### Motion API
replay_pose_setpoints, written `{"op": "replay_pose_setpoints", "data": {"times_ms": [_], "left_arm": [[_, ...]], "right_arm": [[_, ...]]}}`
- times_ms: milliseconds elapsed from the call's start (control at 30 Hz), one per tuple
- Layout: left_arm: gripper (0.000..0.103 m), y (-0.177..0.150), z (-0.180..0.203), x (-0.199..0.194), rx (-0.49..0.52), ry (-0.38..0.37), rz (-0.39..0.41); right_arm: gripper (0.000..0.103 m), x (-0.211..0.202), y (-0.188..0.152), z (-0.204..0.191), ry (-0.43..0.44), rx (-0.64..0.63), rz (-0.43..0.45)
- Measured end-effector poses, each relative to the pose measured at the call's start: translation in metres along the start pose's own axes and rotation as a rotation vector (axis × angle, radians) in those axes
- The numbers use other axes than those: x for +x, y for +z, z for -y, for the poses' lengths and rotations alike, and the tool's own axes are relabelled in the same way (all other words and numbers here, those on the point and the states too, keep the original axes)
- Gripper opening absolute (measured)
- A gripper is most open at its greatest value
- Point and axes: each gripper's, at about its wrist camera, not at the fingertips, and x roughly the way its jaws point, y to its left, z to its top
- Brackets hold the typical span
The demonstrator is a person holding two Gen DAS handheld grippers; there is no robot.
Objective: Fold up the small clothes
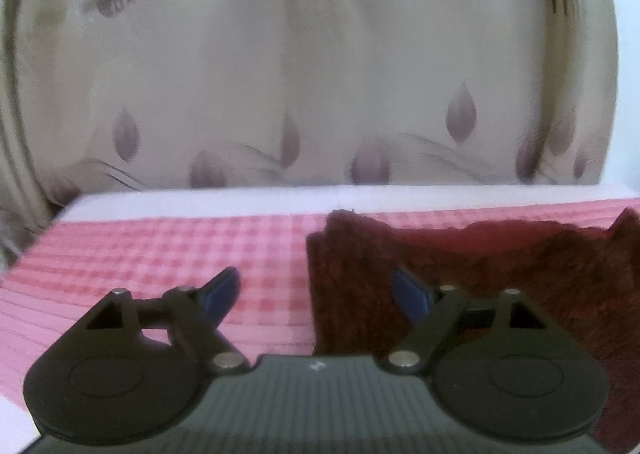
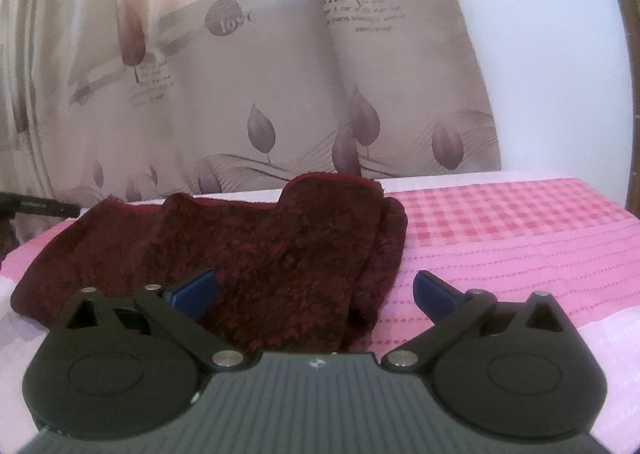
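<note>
The cloth (image 2: 256, 254), dark red and fuzzy, lies on the pink checked cover (image 2: 500, 221) of the desk, already doubled over at one end, where layered edges show. Its far edge runs ragged and uneven.

The left hand-held gripper (image 1: 320, 294) hovers over the cloth's left edge, jaws spread, one finger above the cloth and the other above the bare cover; nothing is pinched. The right hand-held gripper (image 2: 316, 294) straddles the folded right end, jaws spread wide, also empty.

Likely step: taking hold for the next fold. To do it well, each side should come down low enough to catch all layers at its edge, close firmly, then lift together and level, so that the pile does not drag the cover along. Behind hangs a leaf-print curtain (image 2: 280, 73).
</note>
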Motion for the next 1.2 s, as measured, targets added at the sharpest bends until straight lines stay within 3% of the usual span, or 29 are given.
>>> {"op": "replay_pose_setpoints", "data": {"times_ms": [233, 300, 367, 467, 533, 600, 700, 833, 1033, 1200], "left_arm": [[0.083, -0.006, -0.056, 0.056, -0.231, -0.400, -0.210], [0.083, -0.012, -0.058, 0.072, -0.234, -0.435, -0.274], [0.083, -0.015, -0.059, 0.077, -0.219, -0.476, -0.250], [0.084, -0.016, -0.065, 0.090, -0.231, -0.609, -0.276], [0.083, -0.015, -0.064, 0.096, -0.207, -0.659, -0.286], [0.083, -0.013, -0.064, 0.105, -0.253, -0.699, -0.309], [0.045, -0.015, -0.058, 0.113, -0.264, -0.688, -0.316], [0.026, -0.013, -0.043, 0.096, -0.214, -0.655, -0.259], [0.022, 0.000, 0.002, 0.036, -0.128, -0.470, -0.132], [0.022, 0.007, 0.041, -0.008, -0.125, -0.362, -0.077]], "right_arm": [[0.103, 0.000, 0.000, 0.002, 0.012, 0.015, 0.000], [0.103, 0.001, -0.001, 0.002, 0.014, 0.012, -0.003], [0.103, 0.001, -0.001, 0.002, 0.016, 0.011, -0.006], [0.103, 0.001, -0.001, 0.002, 0.018, 0.011, -0.010], [0.103, 0.002, -0.001, 0.002, 0.017, 0.009, -0.012], [0.103, 0.002, 0.000, 0.001, 0.015, 0.007, -0.014], [0.103, 0.003, 0.000, 0.000, 0.008, 0.006, -0.018], [0.103, 0.004, 0.000, 0.001, 0.002, 0.011, -0.017], [0.103, -0.004, -0.001, 0.007, 0.028, 0.041, 0.027], [0.103, -0.016, 0.001, 0.022, 0.084, 0.142, 0.081]]}}
